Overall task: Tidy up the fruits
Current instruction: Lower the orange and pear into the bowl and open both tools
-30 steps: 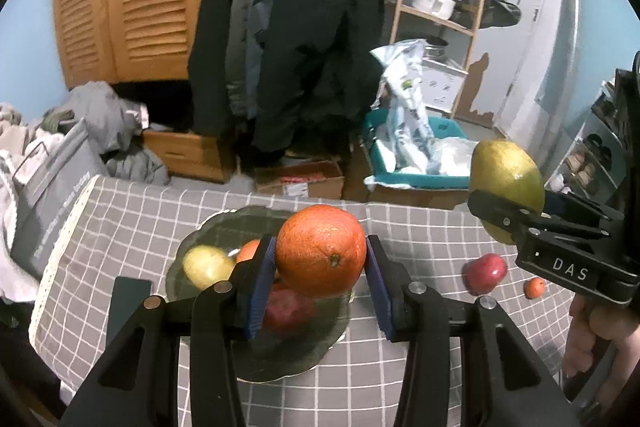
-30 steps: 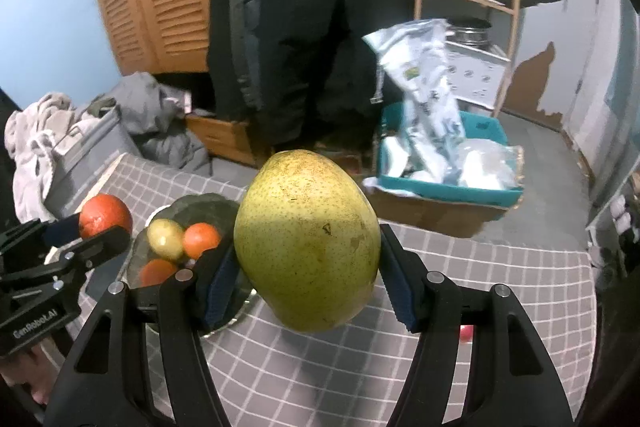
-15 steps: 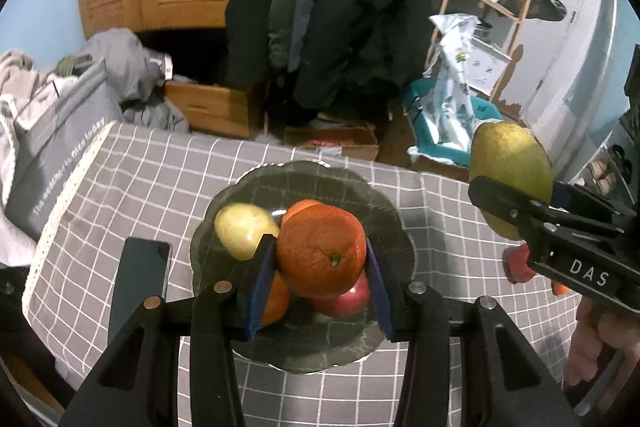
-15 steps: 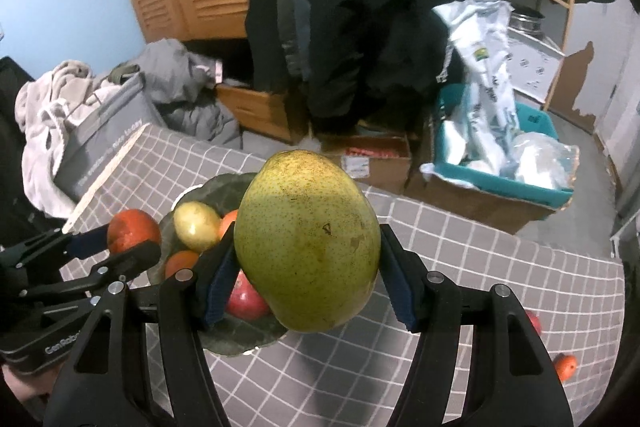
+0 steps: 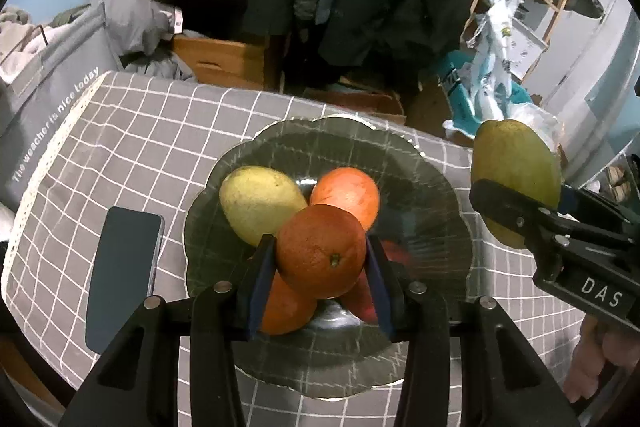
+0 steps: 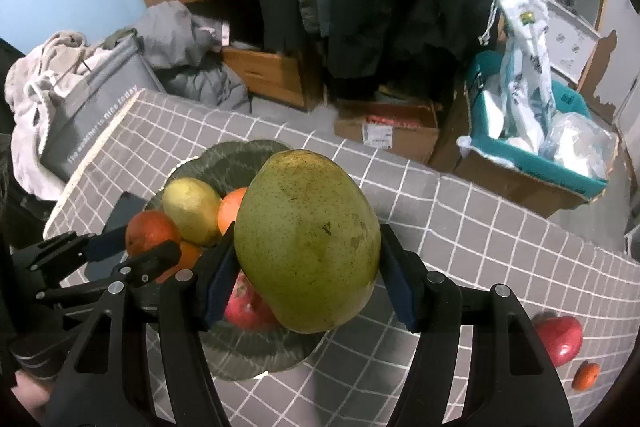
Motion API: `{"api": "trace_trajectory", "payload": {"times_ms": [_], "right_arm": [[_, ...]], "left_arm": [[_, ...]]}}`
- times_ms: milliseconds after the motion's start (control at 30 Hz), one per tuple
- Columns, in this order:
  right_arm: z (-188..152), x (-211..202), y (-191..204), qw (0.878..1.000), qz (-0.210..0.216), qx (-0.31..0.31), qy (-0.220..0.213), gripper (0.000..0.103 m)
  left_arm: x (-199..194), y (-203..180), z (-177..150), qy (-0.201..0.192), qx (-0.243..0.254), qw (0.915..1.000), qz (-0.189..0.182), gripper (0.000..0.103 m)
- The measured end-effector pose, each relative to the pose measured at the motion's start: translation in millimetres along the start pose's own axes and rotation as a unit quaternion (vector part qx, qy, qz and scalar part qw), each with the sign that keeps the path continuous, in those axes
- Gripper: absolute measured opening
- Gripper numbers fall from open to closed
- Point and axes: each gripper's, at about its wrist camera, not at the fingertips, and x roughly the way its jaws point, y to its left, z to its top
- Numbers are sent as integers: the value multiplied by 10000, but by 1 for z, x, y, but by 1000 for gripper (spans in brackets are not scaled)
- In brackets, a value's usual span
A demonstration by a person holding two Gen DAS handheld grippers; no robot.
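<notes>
At the left of the left wrist view a dark phone (image 5: 124, 275) lay on the table (image 5: 132, 143) just beside the glass plate (image 5: 432, 187), bare checked cloth running to the table's upper-left edge. Over the plate's centre the left hand-held gripper (image 5: 320, 255) clamped an orange (image 5: 321, 251), navel toward the camera, above a yellow pear (image 5: 258, 203) and other fruit. At the right, the right hand-held gripper (image 6: 308, 267) gripped a green pear (image 6: 306, 241), long axis upright, narrow end up, over the plate's right rim; a red apple (image 6: 560, 339) and small orange (image 6: 586, 375) lay lower right.

Both wrist views downward, close — sharing plate (image 5: 432, 163)
</notes>
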Motion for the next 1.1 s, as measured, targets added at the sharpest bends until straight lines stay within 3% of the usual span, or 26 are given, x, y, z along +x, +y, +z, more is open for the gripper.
{"api": "trace_trajectory", "payload": {"times_ms": [467,533,600,633,1100], "right_arm": [[-9,43,-2,9988,58,36,486,65],[-9,45,-2,9987,69,34,502,65],[-9,47,-3,9986,97,47,516,65],[-9,47,-3,9985,123,51,522,65],[-12,57,-1,9973,254,72,690,70]], "left_arm": [[26,14,-8,349,-189,9991,-114,45],[26,13,-8,352,-152,9992,-120,52],[25,13,-8,335,-144,9993,-77,71],[25,13,-8,322,-135,9994,-57,73],[11,17,-8,273,-127,9995,130,78]]}}
